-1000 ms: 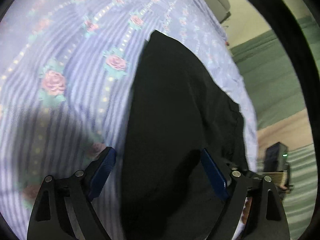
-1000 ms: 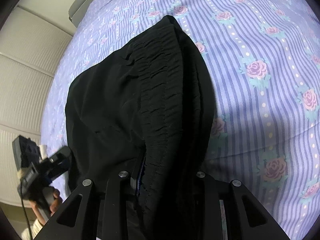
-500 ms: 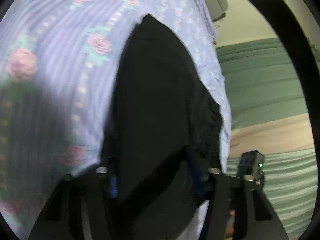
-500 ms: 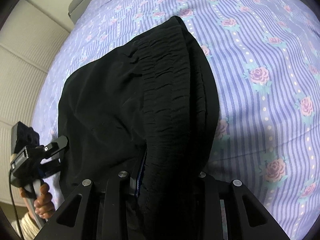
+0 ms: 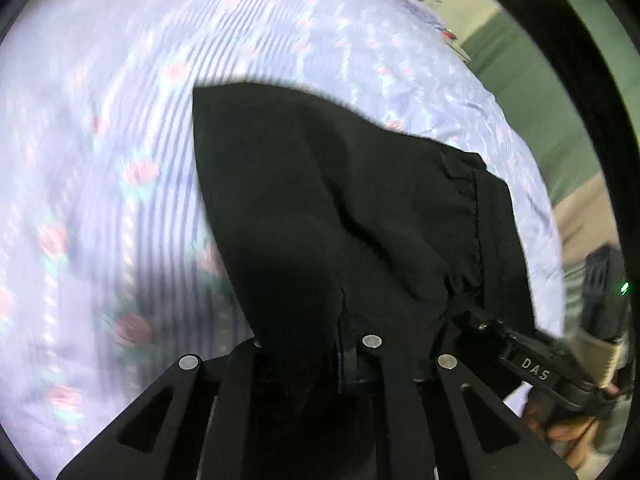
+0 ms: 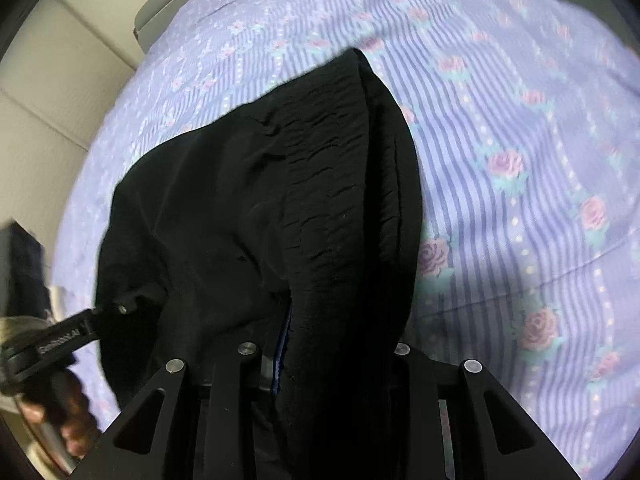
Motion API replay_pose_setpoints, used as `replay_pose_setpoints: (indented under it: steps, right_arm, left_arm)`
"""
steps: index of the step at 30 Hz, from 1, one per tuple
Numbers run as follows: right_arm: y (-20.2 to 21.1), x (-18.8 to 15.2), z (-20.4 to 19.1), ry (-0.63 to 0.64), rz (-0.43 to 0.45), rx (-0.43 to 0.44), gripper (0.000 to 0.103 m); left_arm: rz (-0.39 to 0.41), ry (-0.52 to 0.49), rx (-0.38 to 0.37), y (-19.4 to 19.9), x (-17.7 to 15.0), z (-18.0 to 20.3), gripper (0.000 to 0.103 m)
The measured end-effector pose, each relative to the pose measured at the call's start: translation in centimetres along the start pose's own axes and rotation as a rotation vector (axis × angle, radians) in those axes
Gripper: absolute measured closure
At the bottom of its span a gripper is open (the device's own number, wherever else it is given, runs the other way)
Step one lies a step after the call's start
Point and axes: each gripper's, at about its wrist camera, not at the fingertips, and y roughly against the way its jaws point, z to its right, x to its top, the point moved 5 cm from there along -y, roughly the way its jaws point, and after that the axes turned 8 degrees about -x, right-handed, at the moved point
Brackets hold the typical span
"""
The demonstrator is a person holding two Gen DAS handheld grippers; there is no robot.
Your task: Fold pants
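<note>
Black pants spread on a bed sheet striped lilac and strewn with pink roses, one end raised off the sheet in both grippers. Left gripper, seen from its own camera: jaws just closed, now drawn tight on a fold of the black cloth, which rises in a ridge straight out of the clamp and hides the pads. Beyond that ridge, at right in the left view, a gathered elastic waistband running down toward the right gripper, whose dark fingers reach in from the lower right and bite the cloth's edge; behind it, a hand on the handle. Right gripper, seen from its own camera: jaws narrowly parted and clamped on the bunched waistband, a strip of blue pad showing just left of the cloth. Waistband crinkled, climbing from the clamp to a peak near the top of the garment, the rest of the pants sagging to the left. At lower left in the right view, the left gripper pinching the garment's near edge, with a hand below it. Sheet bare to the right of the pants, blurred in both views. Pale panelled wall at the upper left of the right view.
</note>
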Motion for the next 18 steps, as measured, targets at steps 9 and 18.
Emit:
replay_pose_setpoints:
  steps: [9,18]
  right_arm:
    - [5.5,-1.4,-2.5,0.054,0.11,-0.031,0.076]
    - [11.4,-4.3,-9.2,0.105,0.19,-0.006,0.076]
  left_arm:
    - [0.104,-0.148,0.062,6.1,-0.2,1.6,0.092]
    - [0.207,-0.158,0.035,15.6,-1.3,-2.3,0.092]
